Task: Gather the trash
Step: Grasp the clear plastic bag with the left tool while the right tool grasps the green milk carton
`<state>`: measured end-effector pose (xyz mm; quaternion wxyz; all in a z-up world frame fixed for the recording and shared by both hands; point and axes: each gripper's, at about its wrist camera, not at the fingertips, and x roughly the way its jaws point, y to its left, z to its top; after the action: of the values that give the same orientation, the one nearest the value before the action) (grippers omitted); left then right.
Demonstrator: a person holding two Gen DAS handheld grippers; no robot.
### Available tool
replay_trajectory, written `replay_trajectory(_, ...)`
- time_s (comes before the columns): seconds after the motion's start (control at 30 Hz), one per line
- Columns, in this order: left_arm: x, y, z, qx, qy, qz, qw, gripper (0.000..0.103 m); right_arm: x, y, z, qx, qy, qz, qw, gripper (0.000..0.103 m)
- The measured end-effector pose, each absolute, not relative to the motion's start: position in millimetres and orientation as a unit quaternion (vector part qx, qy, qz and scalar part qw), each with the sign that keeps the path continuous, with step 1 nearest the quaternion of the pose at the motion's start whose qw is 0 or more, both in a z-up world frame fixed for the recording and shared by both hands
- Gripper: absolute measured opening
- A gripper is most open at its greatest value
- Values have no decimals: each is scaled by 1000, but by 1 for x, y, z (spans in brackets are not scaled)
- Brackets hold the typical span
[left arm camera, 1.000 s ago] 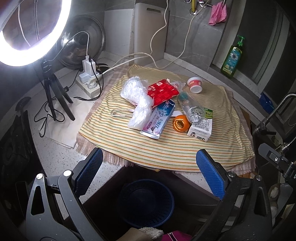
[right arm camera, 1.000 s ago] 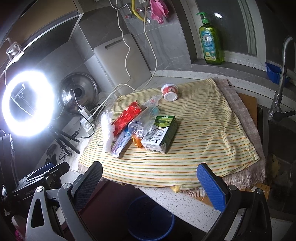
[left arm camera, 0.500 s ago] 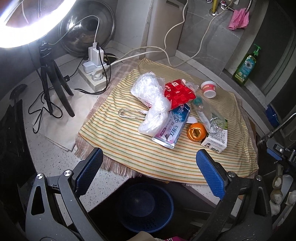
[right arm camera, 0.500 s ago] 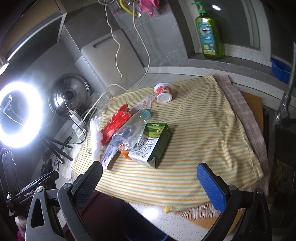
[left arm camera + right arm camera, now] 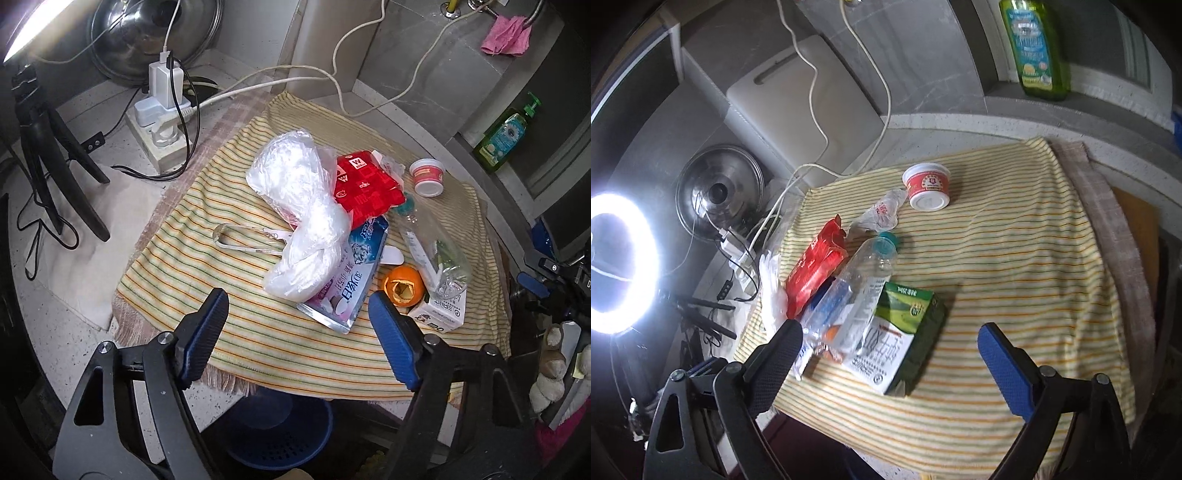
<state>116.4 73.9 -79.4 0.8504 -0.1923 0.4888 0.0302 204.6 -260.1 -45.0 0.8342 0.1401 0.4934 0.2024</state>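
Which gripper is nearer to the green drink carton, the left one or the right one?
Right. The right gripper frames the green drink carton between its open jaws; the left gripper faces the plastic bag, carton to its right.

Right of the carton (image 5: pixel 905 339) the striped cloth (image 5: pixel 1015 266) lies bare; the tripod (image 5: pixel 55 155) and power strip (image 5: pixel 162 129) crowd the left.

Speckled grey stone counter (image 5: pixel 55 317) carries a yellow striped cloth (image 5: pixel 236 306) over a pinkish plaid towel (image 5: pixel 1115 236); on the cloth: clear crumpled plastic bag (image 5: pixel 295 206), red snack packet (image 5: pixel 364 188), blue-white pouch (image 5: pixel 351 288), clear plastic bottle (image 5: pixel 860 284), green-white carton (image 5: pixel 897 339), orange peel (image 5: pixel 402 286), small red-white tub (image 5: pixel 927 186); white power strip (image 5: pixel 159 136) sits on bare counter.
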Motion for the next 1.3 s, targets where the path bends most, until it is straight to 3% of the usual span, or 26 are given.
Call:
replay_trajectory(0.5, 155, 72, -90, -202, 502, 18, 841, 77, 254, -242, -84, 154, 557, 188, 795, 89)
replay_trajectory(0.63, 162, 74, -96, -208, 508, 17, 836, 69, 261, -251, -108, 185, 594, 168, 764, 72)
replay_trajectory(1.03, 183, 68, -109, -209, 517, 6, 830, 66, 258, -255, -157, 255, 622, 171, 720, 71)
replay_trajectory(1.3, 196, 69, -120, -212, 527, 1, 823, 61, 256, -250, -160, 264, 610, 163, 729, 72)
